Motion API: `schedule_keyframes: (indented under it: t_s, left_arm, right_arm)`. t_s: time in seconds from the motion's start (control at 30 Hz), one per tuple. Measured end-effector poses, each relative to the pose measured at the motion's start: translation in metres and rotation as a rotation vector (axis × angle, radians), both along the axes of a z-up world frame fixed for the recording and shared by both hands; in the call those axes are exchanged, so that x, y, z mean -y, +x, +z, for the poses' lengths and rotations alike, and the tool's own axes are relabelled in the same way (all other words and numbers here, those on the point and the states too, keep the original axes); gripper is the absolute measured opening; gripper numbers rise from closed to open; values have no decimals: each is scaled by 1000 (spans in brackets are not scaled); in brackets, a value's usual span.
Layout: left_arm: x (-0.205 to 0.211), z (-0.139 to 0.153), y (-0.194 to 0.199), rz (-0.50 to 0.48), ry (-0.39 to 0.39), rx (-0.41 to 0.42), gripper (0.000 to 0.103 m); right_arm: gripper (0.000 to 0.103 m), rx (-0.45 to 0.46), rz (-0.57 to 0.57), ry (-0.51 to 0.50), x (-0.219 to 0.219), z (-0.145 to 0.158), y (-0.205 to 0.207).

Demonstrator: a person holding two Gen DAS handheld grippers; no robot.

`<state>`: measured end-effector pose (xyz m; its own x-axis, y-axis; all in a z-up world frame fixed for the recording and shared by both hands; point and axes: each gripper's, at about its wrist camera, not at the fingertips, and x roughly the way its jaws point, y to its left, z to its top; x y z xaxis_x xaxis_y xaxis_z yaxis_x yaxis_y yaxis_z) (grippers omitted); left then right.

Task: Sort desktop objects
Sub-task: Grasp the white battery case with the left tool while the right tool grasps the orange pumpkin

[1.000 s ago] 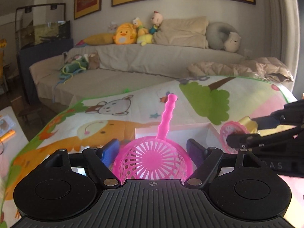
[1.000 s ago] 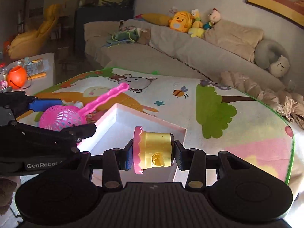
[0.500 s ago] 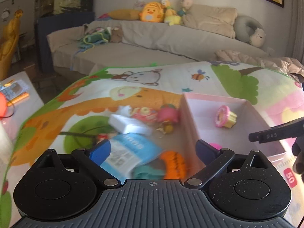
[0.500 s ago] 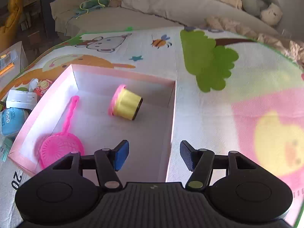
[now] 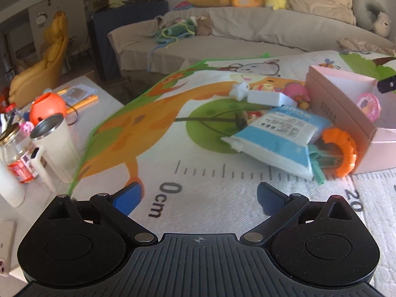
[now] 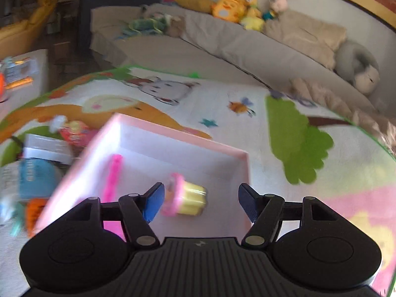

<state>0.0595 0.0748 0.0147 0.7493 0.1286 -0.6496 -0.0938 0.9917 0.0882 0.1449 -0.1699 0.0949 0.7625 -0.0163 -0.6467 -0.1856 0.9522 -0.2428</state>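
only the left wrist view shows the blue-and-white packet [image 5: 277, 136] and orange ring [image 5: 342, 148] lying just outside the pink box [image 5: 341, 113]. only the right wrist view shows the yellow cup toy [image 6: 188, 199] and pink scoop [image 6: 112, 175] inside it. the left gripper [image 5: 199, 195] hangs spread and empty over the mat [image 5: 198, 163]; the right gripper [image 6: 199, 204], spread and empty, hangs over the box.

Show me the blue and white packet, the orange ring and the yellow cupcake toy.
blue and white packet [image 5: 277, 133]: left wrist view, middle of its face.
orange ring [image 5: 345, 148]: left wrist view, outer curve.
yellow cupcake toy [image 6: 191, 199]: right wrist view, yellow side.
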Motion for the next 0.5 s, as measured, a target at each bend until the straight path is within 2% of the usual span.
schedule_keyframes:
  t_s: [0.1, 0.17, 0.23, 0.33, 0.37, 0.43, 0.5]
  left_arm:
    - [-5, -9, 0, 11, -31, -22, 102]
    - [-8, -11, -4, 16, -50, -13, 103]
    - [-9, -12, -6, 12, -64, -10, 103]
    - [-10, -12, -6, 14, -78, -11, 103]
    - [-10, -13, -5, 15, -84, -12, 103]
    - [-12, -13, -4, 16, -97, -14, 103]
    - [-13, -13, -4, 17, -108, -15, 103]
  right_arm:
    - [68, -26, 210, 16, -47, 13, -23]
    - [68, -69, 292, 53, -75, 15, -22]
    - [69, -133, 301, 134, -94, 16, -5]
    - [90, -227, 250, 262, -119, 12, 37]
    - [91, -256, 232, 289, -126, 6, 51]
    - [94, -311, 209, 284, -142, -10, 75]
    - [94, -323, 175, 215, -159, -30, 90]
